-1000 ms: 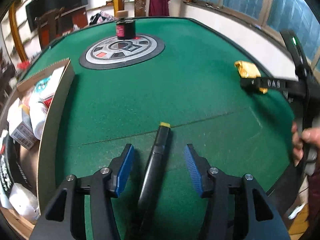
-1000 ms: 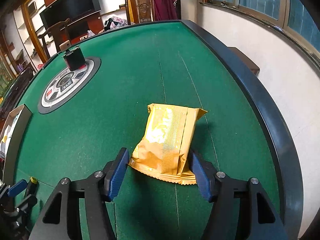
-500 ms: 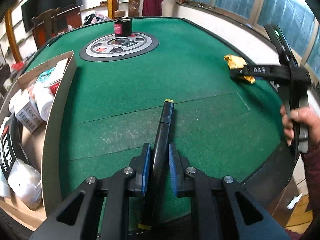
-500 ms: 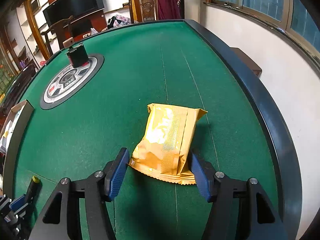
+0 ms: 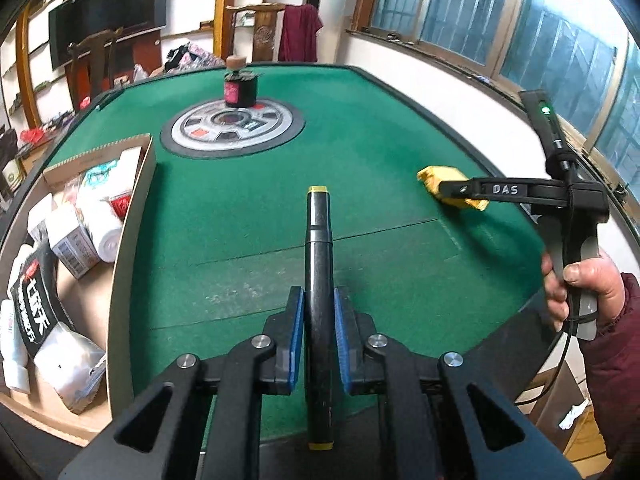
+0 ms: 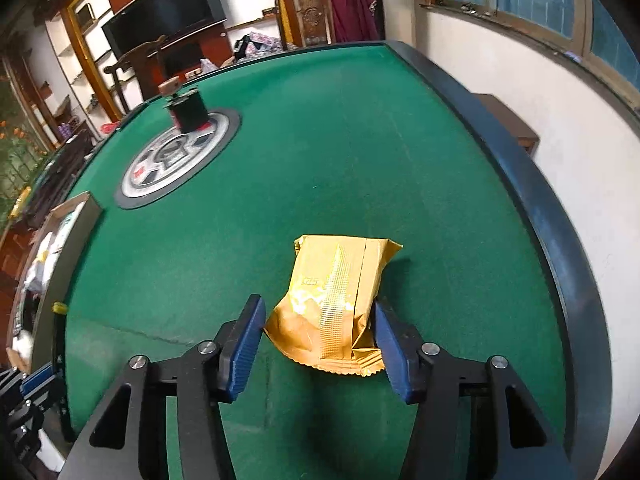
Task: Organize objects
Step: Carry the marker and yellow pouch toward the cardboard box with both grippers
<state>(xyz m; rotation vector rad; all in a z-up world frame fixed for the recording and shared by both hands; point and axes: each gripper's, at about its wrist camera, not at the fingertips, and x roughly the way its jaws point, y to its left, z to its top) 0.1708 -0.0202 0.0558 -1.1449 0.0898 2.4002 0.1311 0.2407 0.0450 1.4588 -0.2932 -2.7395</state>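
A black marker (image 5: 318, 232) with yellow end caps sticks out forward from my left gripper (image 5: 318, 296), which is shut on its barrel and holds it above the green felt table (image 5: 380, 264). A yellow snack packet (image 6: 336, 288) lies on the felt between the blue pads of my right gripper (image 6: 318, 312). Its jaws are closing: the right pad is at the packet's edge, and a narrow gap shows at the left pad. In the left wrist view the right gripper (image 5: 460, 190) reaches over the same packet (image 5: 434, 174) at the table's right side.
An open cardboard box (image 5: 132, 216) with several packets and small cartons sits at the table's left edge. A round grey disc (image 5: 236, 124) with a dark jar (image 5: 239, 88) marks the centre. The raised dark rim (image 6: 552, 240) borders the right side. A person's hand (image 5: 576, 284) grips the right handle.
My left gripper closed on the marker and lifted it off the felt. The right gripper's jaws narrowed slightly around the yellow packet, which stays on the table.
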